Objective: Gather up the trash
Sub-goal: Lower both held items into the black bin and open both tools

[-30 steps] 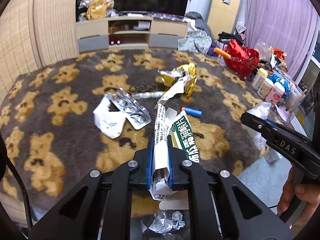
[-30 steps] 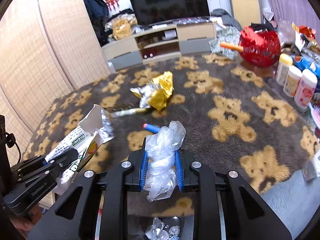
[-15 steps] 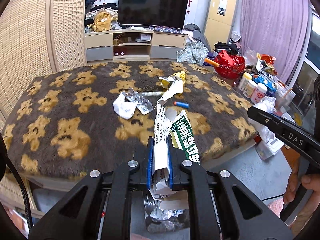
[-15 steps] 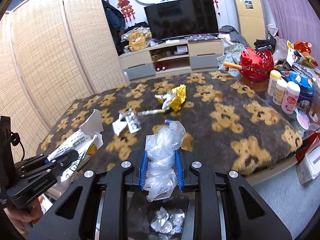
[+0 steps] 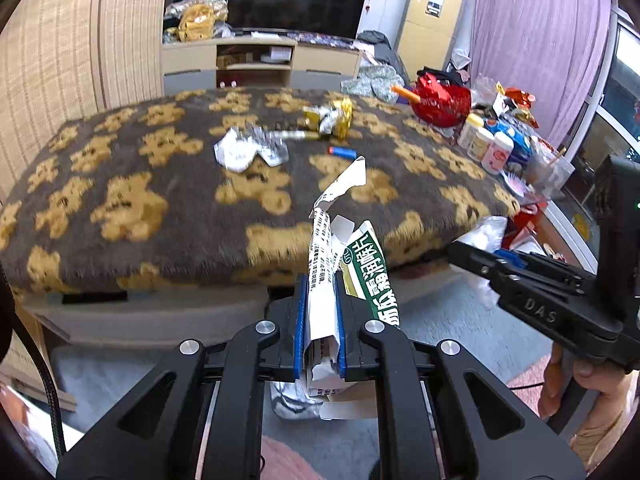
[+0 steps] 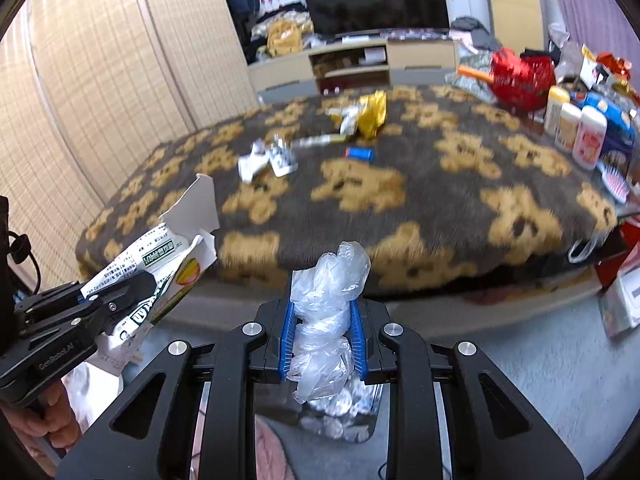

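Left wrist view: the left gripper [image 5: 320, 328] has its blue-padded jaws pinching a torn white-and-green printed cardboard medicine box [image 5: 344, 264], flattened and held near its lower end, the ragged flap standing up ahead. Right wrist view: the right gripper [image 6: 323, 332] clamps a crumpled clear plastic bag [image 6: 328, 320] across its middle, loose ends spilling above and below the pads. Both pieces look very light; the card is thin and creases easily, so a grip across the flat panel suits it, while the film is soft, slippery and springy and is best squeezed at its densest bunch. Below each gripper sits a container holding crumpled silver foil scraps [image 6: 340, 408], probably the bin. Further out, on the brown fleece cover with tan bear prints [image 5: 120, 200], more rubbish lies: a white paper with silver blister packs [image 5: 248, 150], a gold foil wrapper [image 5: 332, 120], a small blue tube [image 5: 342, 153].
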Demonstrator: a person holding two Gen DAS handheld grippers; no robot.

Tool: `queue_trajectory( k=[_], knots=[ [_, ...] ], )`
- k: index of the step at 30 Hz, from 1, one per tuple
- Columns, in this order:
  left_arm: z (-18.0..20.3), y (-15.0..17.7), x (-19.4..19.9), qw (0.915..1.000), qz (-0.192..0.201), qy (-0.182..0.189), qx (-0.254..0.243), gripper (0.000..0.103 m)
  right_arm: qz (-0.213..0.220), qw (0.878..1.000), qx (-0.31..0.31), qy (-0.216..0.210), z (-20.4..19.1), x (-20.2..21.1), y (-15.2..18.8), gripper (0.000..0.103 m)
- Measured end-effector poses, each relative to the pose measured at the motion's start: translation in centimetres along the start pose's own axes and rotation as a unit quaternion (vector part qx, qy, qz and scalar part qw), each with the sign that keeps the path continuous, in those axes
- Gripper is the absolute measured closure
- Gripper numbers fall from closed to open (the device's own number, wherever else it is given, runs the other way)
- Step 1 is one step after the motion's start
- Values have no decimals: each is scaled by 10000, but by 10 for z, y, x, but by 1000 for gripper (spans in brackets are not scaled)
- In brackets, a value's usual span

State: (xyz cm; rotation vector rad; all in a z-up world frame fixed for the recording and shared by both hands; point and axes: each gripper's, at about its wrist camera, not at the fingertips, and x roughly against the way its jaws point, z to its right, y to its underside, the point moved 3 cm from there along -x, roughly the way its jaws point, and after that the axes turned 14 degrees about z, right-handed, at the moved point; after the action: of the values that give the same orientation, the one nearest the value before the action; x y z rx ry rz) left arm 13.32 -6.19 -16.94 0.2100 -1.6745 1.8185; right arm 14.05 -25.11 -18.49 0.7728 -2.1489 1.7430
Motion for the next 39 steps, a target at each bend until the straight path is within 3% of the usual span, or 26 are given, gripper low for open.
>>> queue_trajectory(
  k=[16,25,31,34,39],
  knots=[
    [-9,94,-57,9944,-1048,19,139,91,-1036,9945,-166,84,12,-52,85,78],
    [-10,128,-95,9869,-1580,199,257,90,-1480,9873,-567,84,28,-77,116,76],
    [-9,134,-104,9852,-1668,276,272,87,-1589,9846,-722,85,35,-87,121,69],
    [-10,133,-105,9855,-1652,266,269,75,-1603,9840,-775,73,37,-90,120,54],
    [-12,128,-104,9867,-1604,172,212,44,-1593,9836,-837,134,41,-93,118,42]
  ],
)
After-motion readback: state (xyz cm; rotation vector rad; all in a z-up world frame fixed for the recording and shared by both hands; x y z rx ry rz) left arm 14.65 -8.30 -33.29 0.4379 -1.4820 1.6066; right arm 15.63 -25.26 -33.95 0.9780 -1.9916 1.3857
